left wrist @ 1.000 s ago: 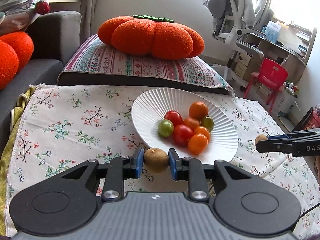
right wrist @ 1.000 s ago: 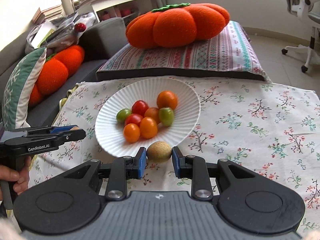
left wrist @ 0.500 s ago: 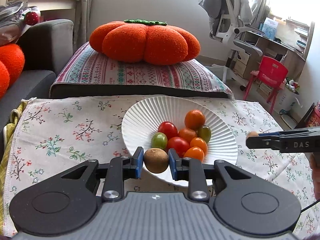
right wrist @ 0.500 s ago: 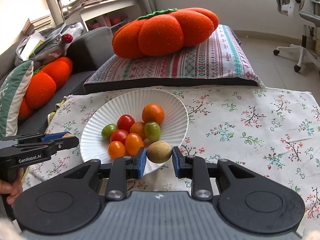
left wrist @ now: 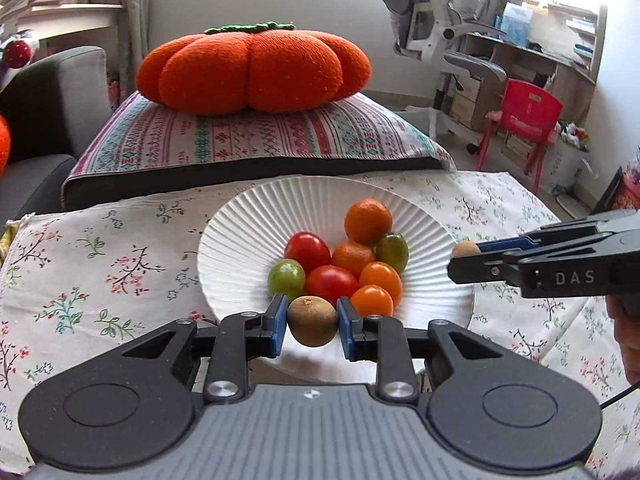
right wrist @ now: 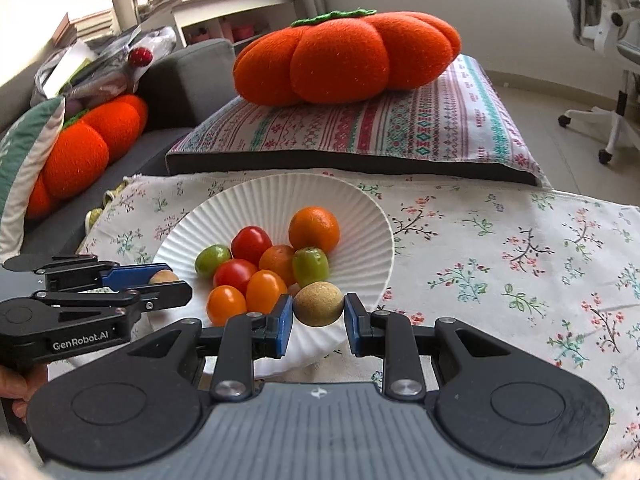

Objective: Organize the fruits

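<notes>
- While both grippers hang over the near rim of the white ribbed plate [left wrist: 240, 240], we note each one clamped on a small brown fruit
- Left gripper [left wrist: 312, 322]: blue pads pressed on either side of a round brown fruit [left wrist: 312, 321], which sits above the plate's near edge, just in front of the pile
- Right gripper [right wrist: 319, 310]: pads clenched on a paler, speckled brown fruit [right wrist: 319, 304], over the plate's near right rim, close to a green tomato [right wrist: 310, 267]
- Pile on the plate: two red tomatoes, two green, several small orange ones, with a larger orange fruit [left wrist: 368, 222] at the back
- Plate rests on a floral tablecloth [left wrist: 100, 264]
- Behind it, an orange pumpkin cushion [left wrist: 252, 68] lies on a striped pillow [left wrist: 256, 140]
- We see a hand [right wrist: 18, 384] on the left gripper's handle, at the edge of the right wrist view
</notes>
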